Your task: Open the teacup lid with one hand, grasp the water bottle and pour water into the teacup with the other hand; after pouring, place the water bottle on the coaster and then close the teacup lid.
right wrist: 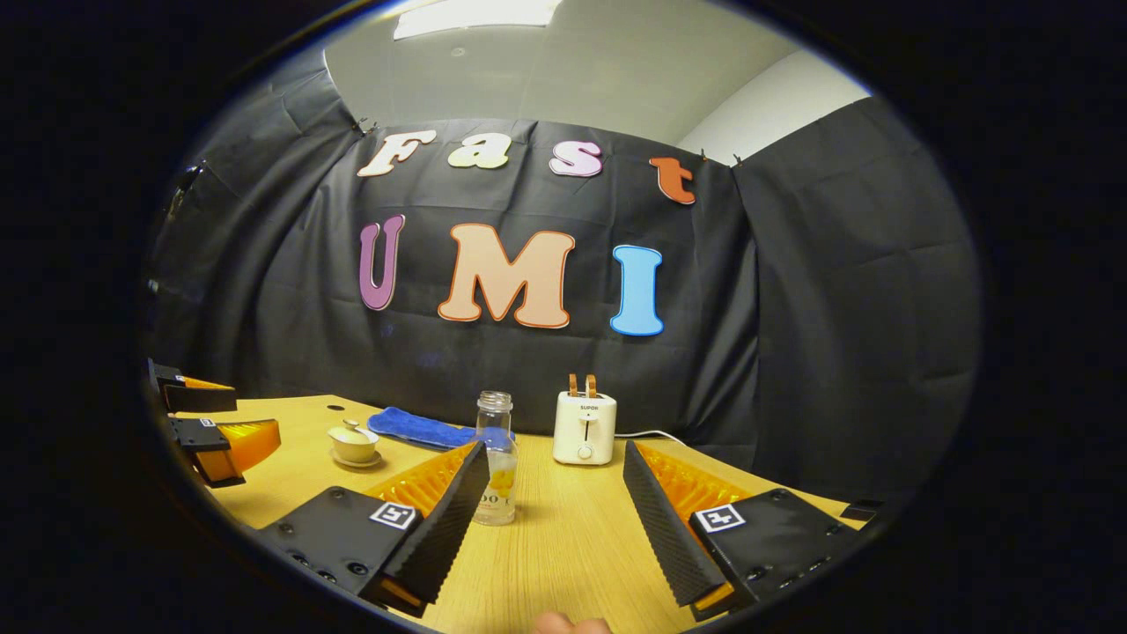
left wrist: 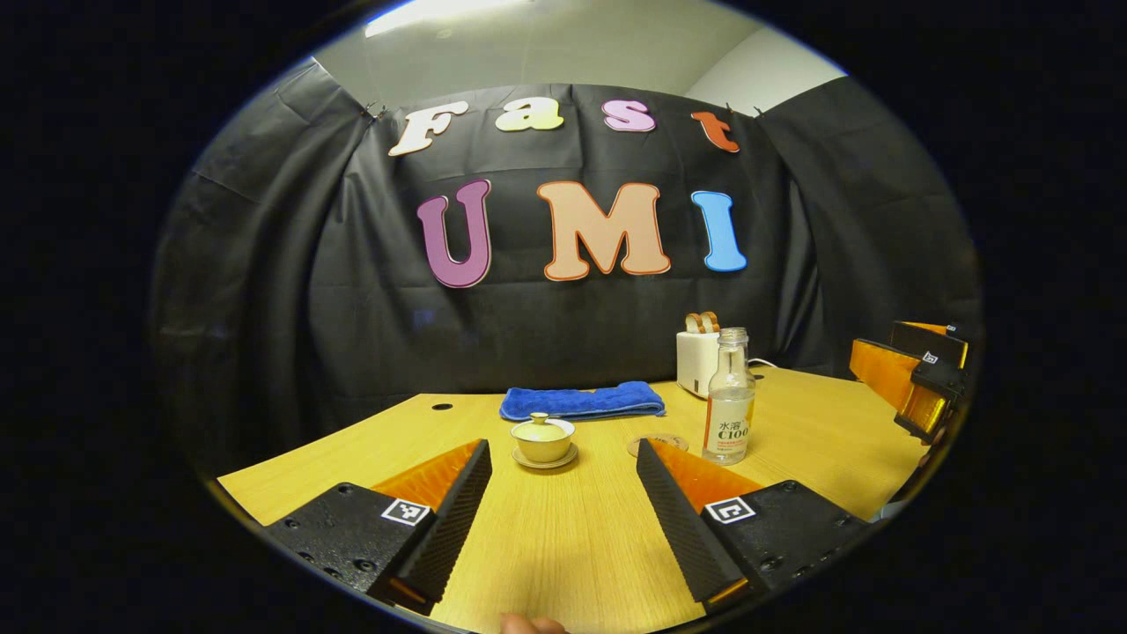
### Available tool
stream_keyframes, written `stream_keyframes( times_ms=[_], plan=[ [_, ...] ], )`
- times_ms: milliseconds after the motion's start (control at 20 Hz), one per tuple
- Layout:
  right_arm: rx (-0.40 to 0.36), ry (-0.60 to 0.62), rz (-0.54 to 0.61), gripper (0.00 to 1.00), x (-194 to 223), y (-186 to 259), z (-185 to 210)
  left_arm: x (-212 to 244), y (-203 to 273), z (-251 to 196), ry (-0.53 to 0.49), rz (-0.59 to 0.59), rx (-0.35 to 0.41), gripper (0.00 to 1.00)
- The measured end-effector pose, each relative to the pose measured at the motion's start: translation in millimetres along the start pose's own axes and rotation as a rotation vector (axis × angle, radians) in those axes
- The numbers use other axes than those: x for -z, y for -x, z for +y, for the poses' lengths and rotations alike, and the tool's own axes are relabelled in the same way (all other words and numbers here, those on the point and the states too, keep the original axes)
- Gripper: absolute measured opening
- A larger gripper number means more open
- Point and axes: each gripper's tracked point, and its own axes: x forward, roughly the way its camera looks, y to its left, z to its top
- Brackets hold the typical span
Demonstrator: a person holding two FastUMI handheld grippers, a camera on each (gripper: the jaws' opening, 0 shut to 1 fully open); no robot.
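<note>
A pale lidded teacup (left wrist: 542, 438) on its saucer stands mid-table, straight ahead of my left gripper (left wrist: 563, 458), which is open and well short of it. To its right a clear water bottle (left wrist: 730, 398) without a cap stands upright beside a round coaster (left wrist: 659, 443). In the right gripper view the bottle (right wrist: 495, 458) is just beyond the left finger of my right gripper (right wrist: 555, 462), which is open and holds nothing. The teacup (right wrist: 354, 442) sits farther left there, near the left gripper (right wrist: 207, 423). The right gripper (left wrist: 916, 383) also shows at the right edge of the left gripper view.
A folded blue towel (left wrist: 581, 401) lies behind the teacup. A white toaster (right wrist: 584, 427) with its cord stands at the back of the wooden table (left wrist: 563, 546). The black cloth wall closes off the back.
</note>
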Motion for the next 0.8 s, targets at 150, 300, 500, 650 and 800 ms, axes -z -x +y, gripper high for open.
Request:
stream_keyframes(
  times_ms=[150, 300, 500, 650, 800],
  plan=[
    [-0.004, -0.006, 0.011, 0.93, 3.5, 0.9, 0.4, 4.1, 0.6, -0.6, 0.007, 0.009, 0.003, 0.97],
    [-0.005, 0.0, 0.003, 0.93, 1.4, 0.4, 2.0, 5.1, 1.2, -0.4, 0.011, 0.016, 0.006, 0.97],
    [-0.012, 0.002, 0.01, 0.98, 4.8, 0.4, 5.3, 10.5, 0.2, -1.7, 0.018, 0.028, 0.008, 0.97],
    [-0.015, 0.0, 0.013, 0.98, 6.7, -0.1, 5.1, 11.0, -2.8, -0.1, 0.015, 0.029, 0.004, 0.97],
    [-0.023, -0.005, 0.019, 0.98, 8.8, -1.7, 7.5, 13.4, -7.2, 1.7, 0.013, 0.037, 0.001, 0.97]
  ],
)
